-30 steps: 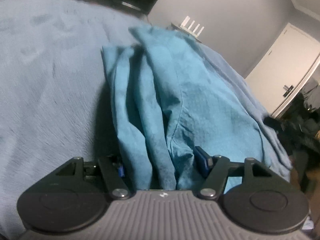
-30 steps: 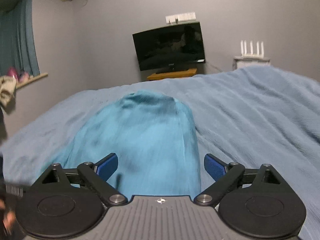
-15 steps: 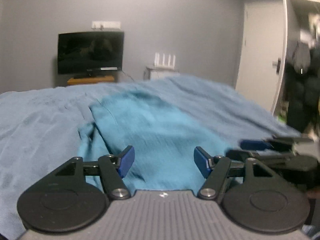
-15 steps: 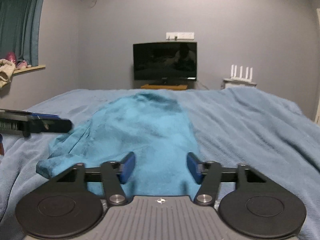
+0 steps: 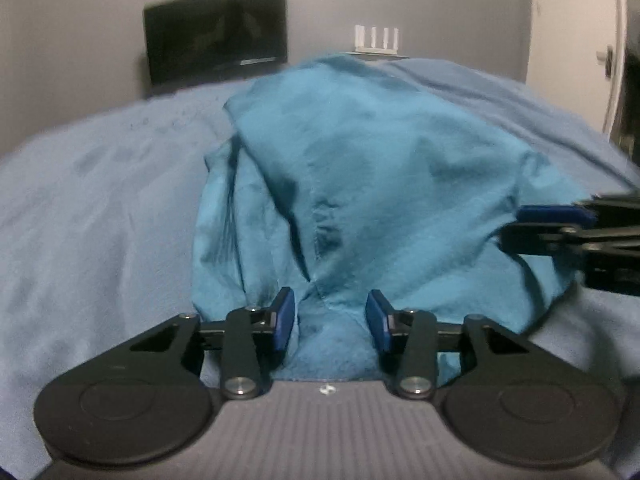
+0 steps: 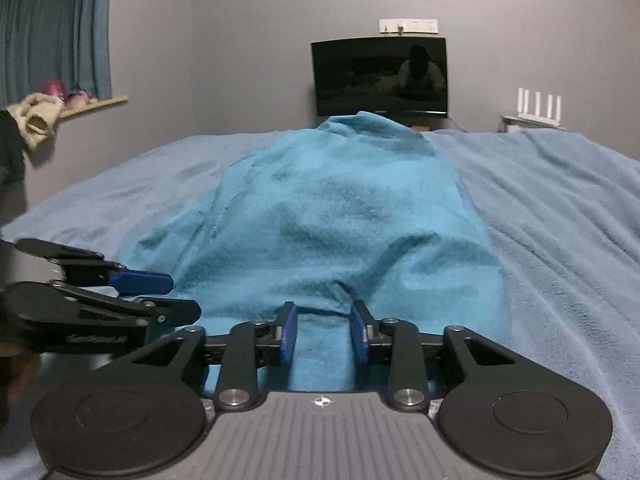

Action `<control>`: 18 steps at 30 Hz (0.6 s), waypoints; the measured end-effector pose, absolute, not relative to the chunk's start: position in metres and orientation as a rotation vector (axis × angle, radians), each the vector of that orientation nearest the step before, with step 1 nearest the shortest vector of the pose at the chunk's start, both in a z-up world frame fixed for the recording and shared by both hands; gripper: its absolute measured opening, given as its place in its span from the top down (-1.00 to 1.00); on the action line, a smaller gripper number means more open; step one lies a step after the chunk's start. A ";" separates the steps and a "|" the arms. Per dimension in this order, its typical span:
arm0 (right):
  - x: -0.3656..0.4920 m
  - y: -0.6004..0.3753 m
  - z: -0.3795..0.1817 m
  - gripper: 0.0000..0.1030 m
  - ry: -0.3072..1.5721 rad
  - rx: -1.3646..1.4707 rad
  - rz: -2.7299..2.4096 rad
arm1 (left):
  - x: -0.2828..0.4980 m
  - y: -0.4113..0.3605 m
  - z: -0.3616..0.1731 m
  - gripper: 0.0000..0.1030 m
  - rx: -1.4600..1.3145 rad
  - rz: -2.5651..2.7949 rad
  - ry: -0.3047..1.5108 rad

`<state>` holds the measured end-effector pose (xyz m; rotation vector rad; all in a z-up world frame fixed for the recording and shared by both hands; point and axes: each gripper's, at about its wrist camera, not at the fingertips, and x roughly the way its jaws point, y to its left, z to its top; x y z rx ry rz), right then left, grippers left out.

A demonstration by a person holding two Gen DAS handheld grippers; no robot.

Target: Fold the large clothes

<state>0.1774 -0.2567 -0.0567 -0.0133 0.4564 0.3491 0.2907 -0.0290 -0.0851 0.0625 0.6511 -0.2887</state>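
Both grippers' jaws lately narrowed around the teal garment (image 5: 380, 184), its near edge now between each pair

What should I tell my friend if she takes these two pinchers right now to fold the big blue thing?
Left gripper: jaws just closing, pinching the near edge of the teal garment.
Right gripper: the same, pinching that edge alongside.
The garment lies lengthwise on the bedspread, bunched and creased.
Done: near edge grabbed.
Left: probably lift the edge, fold it over, and smooth it.

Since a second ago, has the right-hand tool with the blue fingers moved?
Yes. The right gripper has dropped and come level: the TV sits lower in its view, and its fingers have been closing around the teal garment.
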 end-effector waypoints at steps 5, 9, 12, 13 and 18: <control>0.153 -0.274 -0.024 0.29 0.280 0.027 0.340 | 0.291 -0.030 -0.086 0.20 0.071 -0.287 0.649; 0.167 -0.283 -0.023 0.25 0.291 -0.007 0.203 | 0.288 -0.026 -0.085 0.20 0.056 -0.291 0.655; 0.183 -0.290 -0.044 0.33 0.390 -0.030 0.169 | 0.288 -0.026 -0.082 0.20 0.057 -0.294 0.656; 0.186 -0.288 -0.052 0.33 0.398 -0.067 0.159 | 0.287 -0.027 -0.082 0.20 0.060 -0.293 0.654; 0.193 -0.286 -0.068 0.34 0.423 -0.098 0.142 | 0.281 -0.027 -0.082 0.20 0.061 -0.282 0.655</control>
